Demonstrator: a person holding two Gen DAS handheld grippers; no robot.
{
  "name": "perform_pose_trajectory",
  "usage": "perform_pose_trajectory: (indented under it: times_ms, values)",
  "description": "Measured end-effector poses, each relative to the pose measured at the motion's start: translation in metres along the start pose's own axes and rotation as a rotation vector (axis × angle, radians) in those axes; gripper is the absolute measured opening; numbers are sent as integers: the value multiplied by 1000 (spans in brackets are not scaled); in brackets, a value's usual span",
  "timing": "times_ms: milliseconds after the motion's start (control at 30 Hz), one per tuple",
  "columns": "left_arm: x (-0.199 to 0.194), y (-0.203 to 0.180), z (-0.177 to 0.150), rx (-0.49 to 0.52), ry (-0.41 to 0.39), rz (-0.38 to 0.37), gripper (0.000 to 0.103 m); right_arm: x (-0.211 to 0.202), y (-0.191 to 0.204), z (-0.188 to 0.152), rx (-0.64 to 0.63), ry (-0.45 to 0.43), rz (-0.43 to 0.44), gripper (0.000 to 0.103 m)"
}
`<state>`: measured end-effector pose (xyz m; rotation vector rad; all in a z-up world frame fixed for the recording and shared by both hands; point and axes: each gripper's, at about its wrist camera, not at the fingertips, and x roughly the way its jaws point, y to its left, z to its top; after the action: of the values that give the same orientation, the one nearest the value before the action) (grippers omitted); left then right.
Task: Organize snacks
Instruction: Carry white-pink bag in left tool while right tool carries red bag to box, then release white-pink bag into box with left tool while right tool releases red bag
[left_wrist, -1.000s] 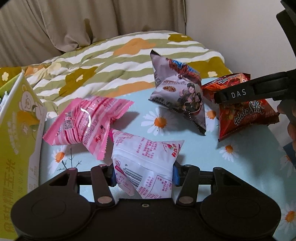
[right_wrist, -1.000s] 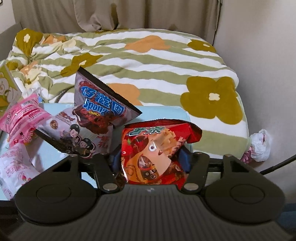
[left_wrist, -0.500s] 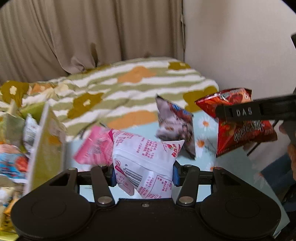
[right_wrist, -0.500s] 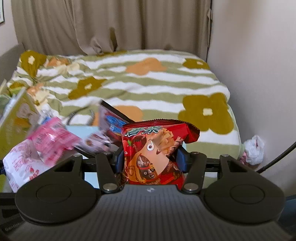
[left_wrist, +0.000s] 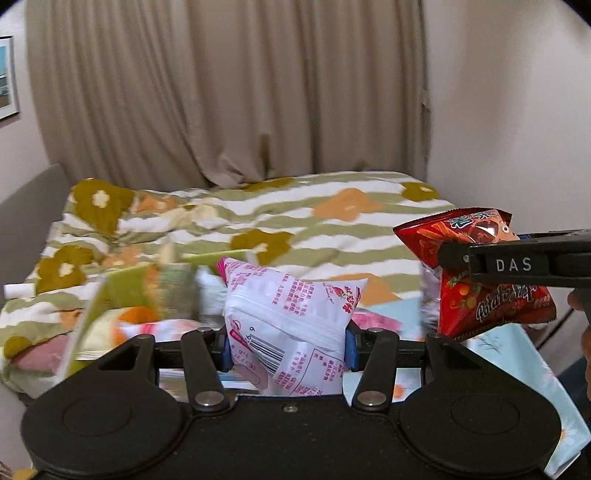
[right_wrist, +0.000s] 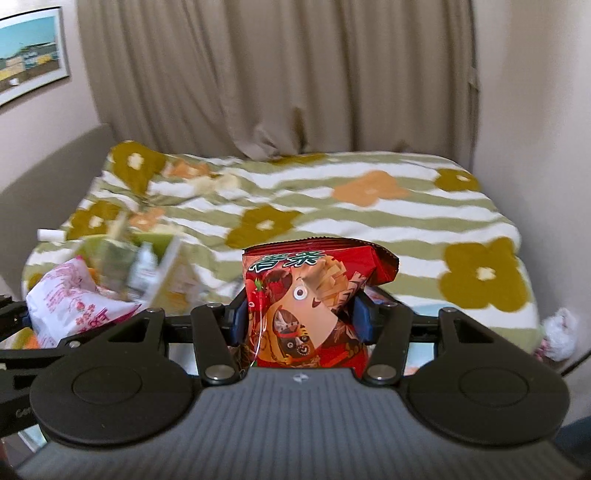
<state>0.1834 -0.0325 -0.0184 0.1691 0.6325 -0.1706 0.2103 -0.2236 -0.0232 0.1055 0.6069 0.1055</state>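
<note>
White plastic printed in pink, the pouch (left_wrist: 291, 325) sits pinched between the blue pads (left_wrist: 350, 345) of the left gripper (left_wrist: 287, 347), which is clamped onto its lower half; the barcode faces the camera and the top corners stick up free above the jaws. From the right wrist view the same pouch (right_wrist: 70, 299) shows at the left edge, raised above the table. The right gripper (right_wrist: 301, 319) is closed on a red chip bag (right_wrist: 310, 306), the bag standing upright between its pads (right_wrist: 364, 319) with the crimped top edge uppermost and a cartoon face on the front. In the left wrist view that red bag (left_wrist: 480, 277) hangs off to the right, crossed by the black side of the other tool marked DAS, well above the light-blue flowered tablecloth (left_wrist: 517, 365).

A yellow-green carton (left_wrist: 122, 306) with open flaps stands at the left side of the table, badly blurred; something white and pink lies in or by it, but which I cannot tell. In the right wrist view the carton (right_wrist: 162, 273) is just beside the pink-printed pouch. Behind the table lies a bed under a striped quilt (right_wrist: 332, 206) with olive and orange flowers, then beige curtains (right_wrist: 277, 74). A framed picture (right_wrist: 29, 51) hangs on the left wall, and a crumpled white bag (right_wrist: 559, 332) lies by the bed's right side
</note>
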Motion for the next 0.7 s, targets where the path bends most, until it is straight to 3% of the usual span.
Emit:
perform_pose_trajectory:
  times_ms: [333, 633, 700]
  values:
    - [-15, 104, -7, -85, 2, 63, 57, -3, 117, 11, -34, -27, 115, 69]
    - [7, 175, -21, -149, 56, 33, 57, 4, 185, 1, -33, -8, 89, 69]
    - [16, 187, -24, -160, 57, 18, 63, 6, 196, -2, -28, 7, 79, 69]
